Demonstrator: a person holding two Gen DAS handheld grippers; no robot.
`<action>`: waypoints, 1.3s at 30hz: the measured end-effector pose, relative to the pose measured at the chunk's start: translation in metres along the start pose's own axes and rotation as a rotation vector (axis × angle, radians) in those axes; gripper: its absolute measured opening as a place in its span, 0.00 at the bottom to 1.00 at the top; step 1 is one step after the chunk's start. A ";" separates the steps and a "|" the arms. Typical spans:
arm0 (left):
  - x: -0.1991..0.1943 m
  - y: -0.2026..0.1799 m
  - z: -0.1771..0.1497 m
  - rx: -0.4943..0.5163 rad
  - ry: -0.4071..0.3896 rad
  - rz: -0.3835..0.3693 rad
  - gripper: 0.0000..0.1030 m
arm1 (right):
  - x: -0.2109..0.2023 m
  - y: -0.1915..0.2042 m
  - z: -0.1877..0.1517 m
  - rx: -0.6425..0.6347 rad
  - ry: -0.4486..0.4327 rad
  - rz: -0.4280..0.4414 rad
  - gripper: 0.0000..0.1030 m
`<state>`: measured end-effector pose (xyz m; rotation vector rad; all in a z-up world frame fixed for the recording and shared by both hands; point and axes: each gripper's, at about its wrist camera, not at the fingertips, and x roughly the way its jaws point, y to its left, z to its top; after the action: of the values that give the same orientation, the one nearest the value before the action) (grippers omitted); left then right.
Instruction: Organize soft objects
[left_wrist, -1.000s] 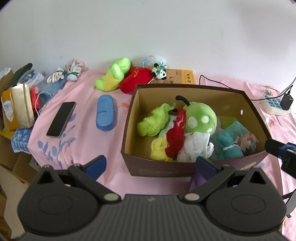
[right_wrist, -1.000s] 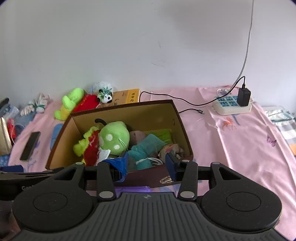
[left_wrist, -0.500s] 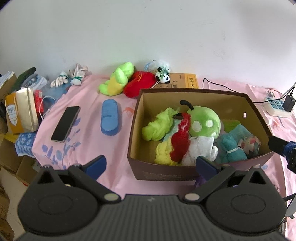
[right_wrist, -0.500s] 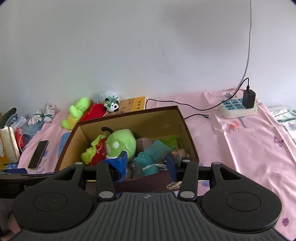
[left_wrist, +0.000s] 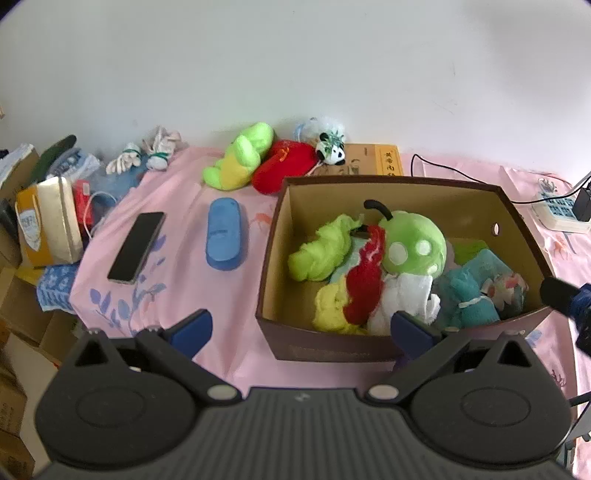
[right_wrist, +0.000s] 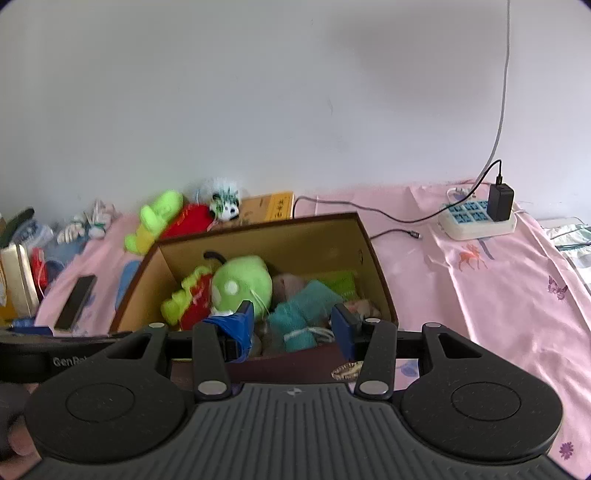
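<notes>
Both the left gripper and right gripper gape released before the cardboard box of fuzzy plush

A matt cardboard box, brown outside and tan inside, holds fuzzy plush toys: a green round one beside a teal terry-cloth bundle. Around the box lies a soft pink printed cloth. Left of the box rest a glossy black phone and a smooth blue case. The left hand-held gripper is ribbed matt black plastic.
</notes>
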<state>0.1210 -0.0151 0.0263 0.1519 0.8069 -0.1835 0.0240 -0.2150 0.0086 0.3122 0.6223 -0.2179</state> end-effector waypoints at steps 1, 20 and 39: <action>0.001 0.000 0.000 -0.001 0.001 0.002 0.99 | 0.001 0.001 0.000 -0.006 0.003 -0.006 0.29; 0.014 0.003 -0.001 -0.003 0.016 -0.014 0.99 | 0.014 0.006 -0.004 -0.043 0.027 -0.056 0.30; 0.030 0.001 0.003 0.008 0.047 -0.001 0.99 | 0.024 0.007 0.001 -0.008 0.033 -0.050 0.30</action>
<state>0.1431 -0.0183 0.0066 0.1633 0.8536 -0.1849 0.0452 -0.2116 -0.0039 0.2933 0.6643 -0.2584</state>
